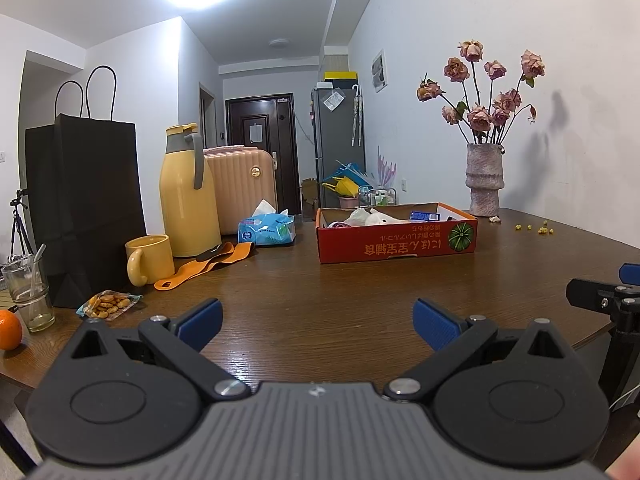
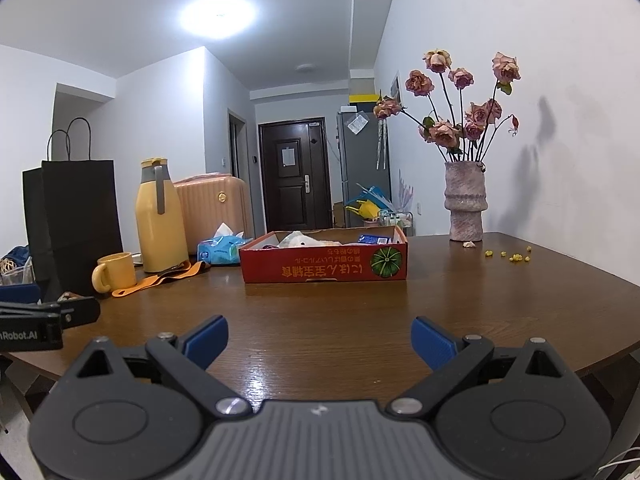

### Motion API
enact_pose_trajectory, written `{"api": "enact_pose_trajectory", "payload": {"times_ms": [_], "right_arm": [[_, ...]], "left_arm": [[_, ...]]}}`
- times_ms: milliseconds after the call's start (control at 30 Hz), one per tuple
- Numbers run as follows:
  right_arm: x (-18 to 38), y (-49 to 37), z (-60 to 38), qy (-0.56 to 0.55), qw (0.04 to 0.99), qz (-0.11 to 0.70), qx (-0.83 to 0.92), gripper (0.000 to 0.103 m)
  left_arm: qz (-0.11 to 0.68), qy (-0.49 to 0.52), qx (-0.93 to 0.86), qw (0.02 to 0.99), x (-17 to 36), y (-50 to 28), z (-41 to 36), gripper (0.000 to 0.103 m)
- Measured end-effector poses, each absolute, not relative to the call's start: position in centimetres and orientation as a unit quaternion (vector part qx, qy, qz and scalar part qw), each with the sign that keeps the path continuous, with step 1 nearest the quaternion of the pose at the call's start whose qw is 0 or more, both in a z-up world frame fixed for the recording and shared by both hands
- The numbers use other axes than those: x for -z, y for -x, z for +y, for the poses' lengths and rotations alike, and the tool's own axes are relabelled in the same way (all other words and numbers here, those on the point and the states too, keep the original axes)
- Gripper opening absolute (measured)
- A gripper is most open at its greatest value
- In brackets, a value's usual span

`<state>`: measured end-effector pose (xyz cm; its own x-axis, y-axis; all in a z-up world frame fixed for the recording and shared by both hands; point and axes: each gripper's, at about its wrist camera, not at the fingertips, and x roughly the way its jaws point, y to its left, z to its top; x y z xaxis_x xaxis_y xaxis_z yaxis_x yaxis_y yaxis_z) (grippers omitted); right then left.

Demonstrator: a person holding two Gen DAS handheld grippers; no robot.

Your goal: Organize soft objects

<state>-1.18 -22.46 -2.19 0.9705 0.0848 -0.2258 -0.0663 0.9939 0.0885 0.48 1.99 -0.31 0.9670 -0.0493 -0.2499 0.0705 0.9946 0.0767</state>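
A red cardboard box [image 1: 396, 240] [image 2: 324, 264] sits on the brown table, holding white soft items [image 1: 370, 217] [image 2: 298, 239] and a small blue pack [image 1: 424, 215]. An orange strap [image 1: 208, 266] [image 2: 160, 277] lies flat beside the yellow jug, and a blue tissue pack [image 1: 267, 230] [image 2: 218, 249] rests left of the box. My left gripper [image 1: 318, 324] hovers open over the table's near side, nothing between its blue pads. My right gripper [image 2: 320, 340] is open too, likewise empty, well short of the box.
Left side holds a black paper bag [image 1: 86, 200], yellow jug [image 1: 188, 196], yellow mug [image 1: 148, 259], snack packet [image 1: 108, 305], glass [image 1: 28, 294] and orange [image 1: 8, 330]. A vase of dried roses [image 1: 484, 180] [image 2: 464, 204] stands back right, with yellow crumbs [image 1: 536, 229] near it.
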Motion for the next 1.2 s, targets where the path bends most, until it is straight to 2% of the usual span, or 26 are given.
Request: {"api": "enact_pose_trajectory", "payload": {"times_ms": [1200], "right_arm": [[2.37,1.21,-22.37,-0.038,0.992,0.115,-0.036,0.098]], "left_arm": [[0.125,-0.042,0.033,0.991,0.04,-0.46,1.95,0.103]]}}
